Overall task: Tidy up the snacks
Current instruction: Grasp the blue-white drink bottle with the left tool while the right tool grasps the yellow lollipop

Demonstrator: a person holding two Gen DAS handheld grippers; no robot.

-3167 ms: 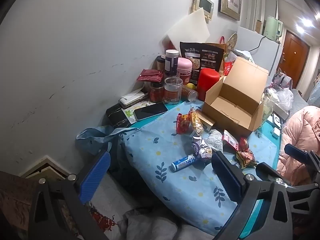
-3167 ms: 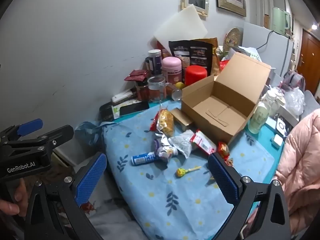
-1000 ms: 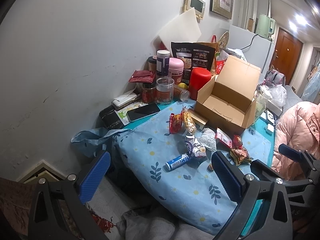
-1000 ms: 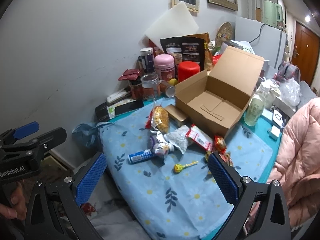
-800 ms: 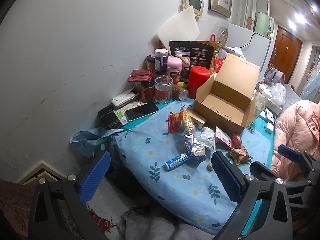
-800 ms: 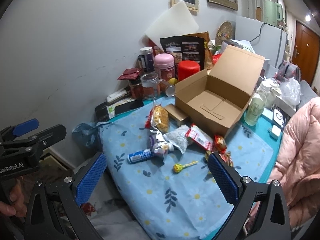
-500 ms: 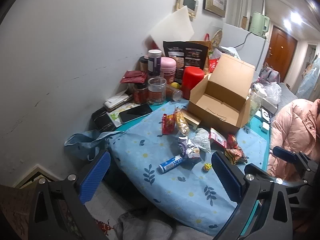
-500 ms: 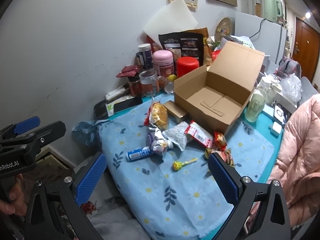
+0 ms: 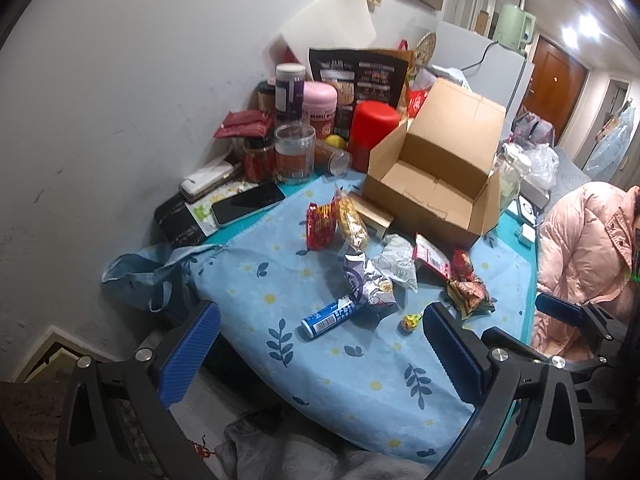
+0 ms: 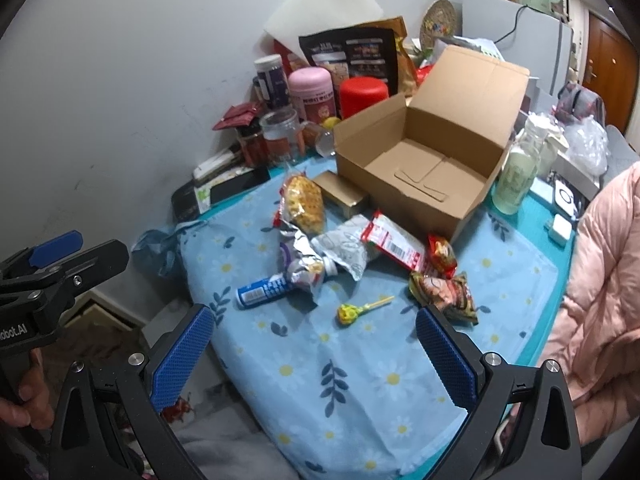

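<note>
Loose snacks lie on a blue flowered cloth [image 10: 340,368]: a blue tube [image 10: 262,290], a crumpled silver-purple wrapper [image 10: 302,264], a yellow snack bag [image 10: 305,199], a white-red packet [image 10: 394,249], red-brown packets [image 10: 446,286] and a yellow lollipop [image 10: 354,310]. An open empty cardboard box [image 10: 420,168] stands behind them. My right gripper [image 10: 314,352] is open and empty, above the near cloth. My left gripper [image 9: 320,354] is open and empty, short of the tube [image 9: 329,317]; it also shows at the left of the right wrist view [image 10: 60,256].
Jars, a red canister [image 10: 363,94], a pink tub [image 10: 311,92] and dark bags stand along the wall behind the box. A phone [image 9: 248,202] lies at the table's left end. A bottle [image 10: 518,174] stands right of the box. A pink jacket [image 10: 600,280] is at the right.
Both grippers have moved forward and closer to the table; the snacks look larger. Nothing on the table has moved and both grippers stay open.
</note>
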